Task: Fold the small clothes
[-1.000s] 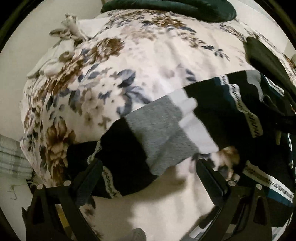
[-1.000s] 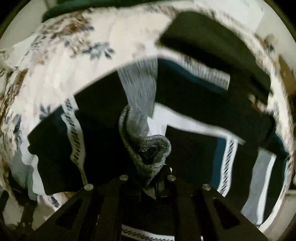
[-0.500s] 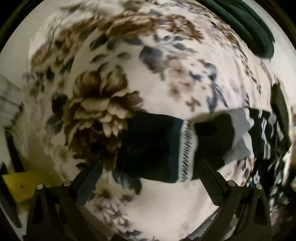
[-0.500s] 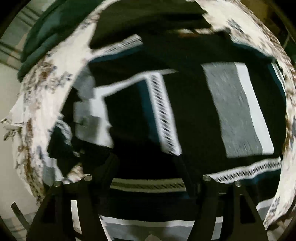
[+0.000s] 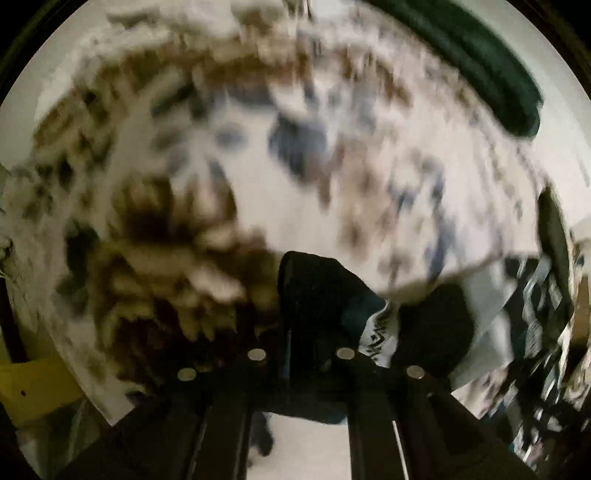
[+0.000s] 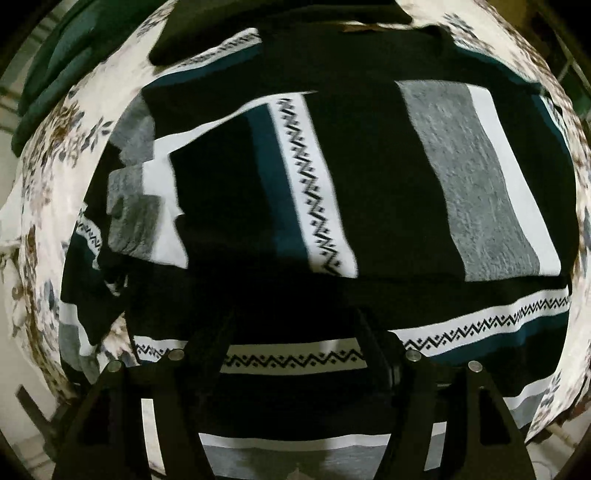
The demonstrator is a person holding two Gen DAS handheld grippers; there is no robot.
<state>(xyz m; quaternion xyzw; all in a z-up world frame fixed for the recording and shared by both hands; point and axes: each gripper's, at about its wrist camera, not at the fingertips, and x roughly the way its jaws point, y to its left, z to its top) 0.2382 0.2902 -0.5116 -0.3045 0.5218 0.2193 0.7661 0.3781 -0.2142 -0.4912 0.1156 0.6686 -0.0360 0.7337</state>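
Note:
A black sweater (image 6: 369, 177) with grey, white, teal and zigzag stripes lies spread on a floral bed sheet (image 6: 40, 206); one sleeve is folded across its body. My right gripper (image 6: 295, 325) is open and empty, just above the sweater's lower part. In the left wrist view my left gripper (image 5: 299, 306) is shut on a black sleeve end (image 5: 321, 291) of the sweater, lifted over the floral sheet (image 5: 258, 177). The view is blurred by motion.
A dark green folded cloth (image 5: 476, 70) lies at the far edge of the bed, also in the right wrist view (image 6: 70, 62). A black garment (image 6: 280, 18) lies beyond the sweater. A yellow object (image 5: 33, 387) sits below the bed's left edge.
My left gripper has closed on the sleeve end and lifted it. My right gripper let go of the grey sleeve a second ago and now hovers open over the sweater.

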